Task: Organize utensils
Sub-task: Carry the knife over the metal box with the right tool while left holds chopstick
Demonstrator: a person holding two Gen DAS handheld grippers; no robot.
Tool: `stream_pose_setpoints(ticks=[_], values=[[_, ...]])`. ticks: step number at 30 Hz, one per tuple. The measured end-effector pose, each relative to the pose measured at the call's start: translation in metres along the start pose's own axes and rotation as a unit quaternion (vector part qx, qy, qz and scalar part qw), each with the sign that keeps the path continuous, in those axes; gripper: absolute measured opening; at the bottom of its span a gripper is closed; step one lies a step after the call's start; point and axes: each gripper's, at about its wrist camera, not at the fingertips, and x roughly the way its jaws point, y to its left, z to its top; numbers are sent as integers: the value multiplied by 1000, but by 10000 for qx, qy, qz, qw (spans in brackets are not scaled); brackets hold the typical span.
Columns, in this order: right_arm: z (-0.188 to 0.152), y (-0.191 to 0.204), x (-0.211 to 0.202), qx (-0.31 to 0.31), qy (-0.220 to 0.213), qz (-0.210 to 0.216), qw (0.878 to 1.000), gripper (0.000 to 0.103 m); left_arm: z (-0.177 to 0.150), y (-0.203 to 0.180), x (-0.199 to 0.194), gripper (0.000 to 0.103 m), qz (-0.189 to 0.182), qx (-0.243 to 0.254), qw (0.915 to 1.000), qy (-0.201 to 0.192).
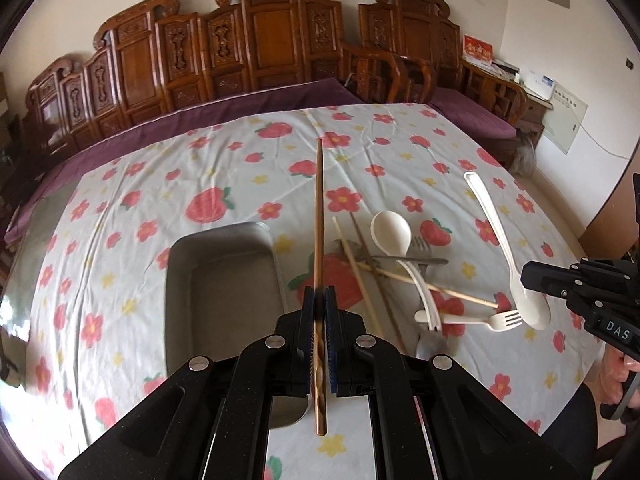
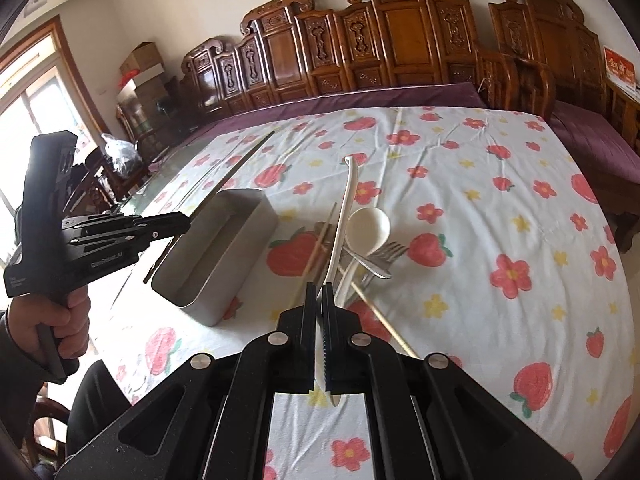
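The left tongs (image 1: 319, 300) are clamping fully shut on a long dark-brown wooden chopstick (image 1: 319, 216), gripping it toward its carved thick end so that most of the slim shaft is jutting far out over the counter (image 1: 240, 152) with its strawberry-and-flower cloth. Stiff and very light, that stick is probably going to swing or pivot in such an off-centre hold, so a grip nearer the middle would likely be steadier. It is hanging just right of the grey oblong metal tray (image 1: 222, 280), which is lying empty on the near left of the cloth.

The right tongs (image 2: 319, 300) are closing tight on a long white plastic spoon (image 2: 346, 208), pinching it at the bowl end, with the thin curved handle pointing away toward the far side. Smooth plastic like this is looking slippery and a little springy; the flat of the handle would seem the safer place to hold.

The rest of the utensils are sitting in a tangled heap right of the tray: a round-bowled white ladle spoon (image 1: 392, 234), a steel fork (image 1: 420, 254), pale bamboo chopsticks (image 1: 424, 284) and a small white plastic fork (image 1: 502, 320). All are looking light and rigid, but crossed over one another, so lifting one is likely to be disturbing its neighbours.
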Motion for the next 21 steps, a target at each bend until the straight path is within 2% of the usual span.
stream_pose_setpoints(ticks=[8,21], values=[[-4,18,4,74,79,156,9998,4,-17,29,-8,4,54,-365,9993,33],[46,75,6,-200,135,266,9994,4,-27,68,-7,4,19,-582,9980,257]])
